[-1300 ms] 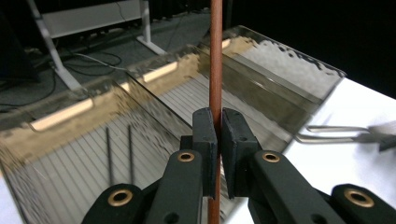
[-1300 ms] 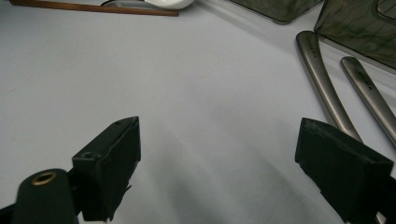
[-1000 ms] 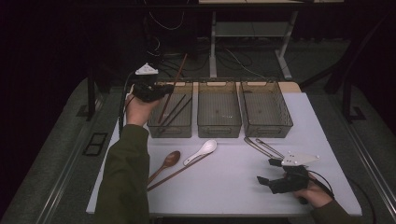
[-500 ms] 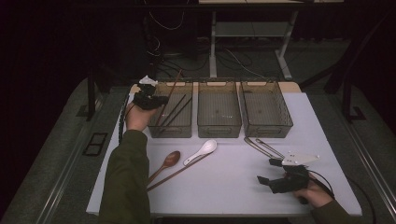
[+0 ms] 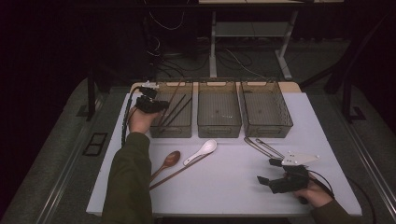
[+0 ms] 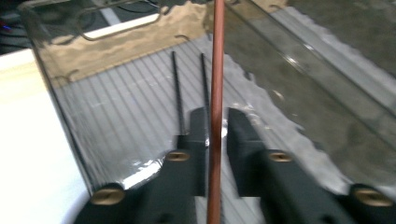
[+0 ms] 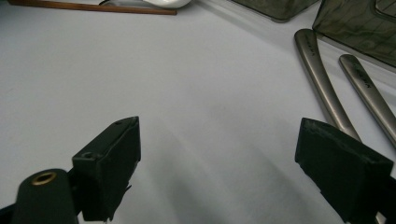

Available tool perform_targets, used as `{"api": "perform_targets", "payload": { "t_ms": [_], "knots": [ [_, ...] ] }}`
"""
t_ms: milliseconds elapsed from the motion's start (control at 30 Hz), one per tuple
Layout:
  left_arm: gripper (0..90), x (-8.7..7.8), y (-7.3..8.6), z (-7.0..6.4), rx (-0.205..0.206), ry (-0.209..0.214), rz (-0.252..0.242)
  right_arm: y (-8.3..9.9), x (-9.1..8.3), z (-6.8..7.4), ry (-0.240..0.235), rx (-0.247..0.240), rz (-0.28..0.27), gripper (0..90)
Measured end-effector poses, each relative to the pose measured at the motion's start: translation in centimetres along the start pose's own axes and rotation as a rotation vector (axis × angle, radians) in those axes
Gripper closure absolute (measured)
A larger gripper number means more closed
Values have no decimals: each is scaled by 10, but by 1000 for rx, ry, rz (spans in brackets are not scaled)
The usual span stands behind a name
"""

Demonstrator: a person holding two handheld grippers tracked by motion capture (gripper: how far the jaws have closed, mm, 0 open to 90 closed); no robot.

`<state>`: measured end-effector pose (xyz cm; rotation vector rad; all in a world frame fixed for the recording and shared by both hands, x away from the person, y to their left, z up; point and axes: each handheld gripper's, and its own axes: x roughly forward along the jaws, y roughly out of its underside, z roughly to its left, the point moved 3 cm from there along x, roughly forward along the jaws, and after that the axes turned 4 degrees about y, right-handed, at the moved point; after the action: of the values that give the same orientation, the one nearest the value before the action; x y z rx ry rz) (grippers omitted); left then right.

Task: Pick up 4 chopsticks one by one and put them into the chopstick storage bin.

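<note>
At ten o'clock on the table [image 5: 224, 186], over the near-left corner of the leftmost bin [image 5: 173, 112]: left gripper [image 5: 156, 106] clamped narrow on a reddish-brown chopstick [image 6: 215, 93], which runs up between the jaws toward twelve o'clock, above two black chopsticks [image 6: 177, 88] lying on the bin floor. Down at five o'clock, near the front edge: right gripper [image 5: 268, 179] spread wide over bare tabletop, holding nothing, with metal utensil handles [image 7: 322, 88] just beyond at one o'clock. Between them, near six o'clock of the bins: wooden spoon [image 5: 169, 159] and white spoon [image 5: 201, 150], with a loose chopstick [image 5: 180, 171] alongside.
</note>
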<state>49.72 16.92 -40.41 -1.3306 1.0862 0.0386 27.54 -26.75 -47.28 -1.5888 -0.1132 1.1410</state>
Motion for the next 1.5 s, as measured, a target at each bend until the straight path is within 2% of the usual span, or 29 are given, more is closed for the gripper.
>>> {"api": "perform_targets", "payload": {
  "t_ms": [200,433,467,500,600,867,1100,1300,1500],
  "knots": [
    [656,0,-1,-2,4,13,-20,0,0,0,-1,-1,0,141],
    [520,-4,-4,-10,16,79,-26,0,0,0,0,-1,0,142],
    [501,-5,-4,-12,35,87,-23,0,0,0,0,-1,0,142],
    [491,-8,-5,-15,37,85,-30,0,0,0,0,-1,1,142],
    [462,-14,-5,-23,47,125,-54,0,0,0,-2,-2,1,142],
    [387,-30,2,-45,77,161,-82,0,-1,0,1,-6,1,141],
    [351,-41,11,-61,114,192,-92,0,-1,1,2,-8,3,141],
    [325,-52,20,-77,139,213,-81,0,-1,2,1,-9,-2,142],
    [281,-62,36,-94,162,224,-96,-1,-3,3,0,-12,-9,141]
  ]
}}
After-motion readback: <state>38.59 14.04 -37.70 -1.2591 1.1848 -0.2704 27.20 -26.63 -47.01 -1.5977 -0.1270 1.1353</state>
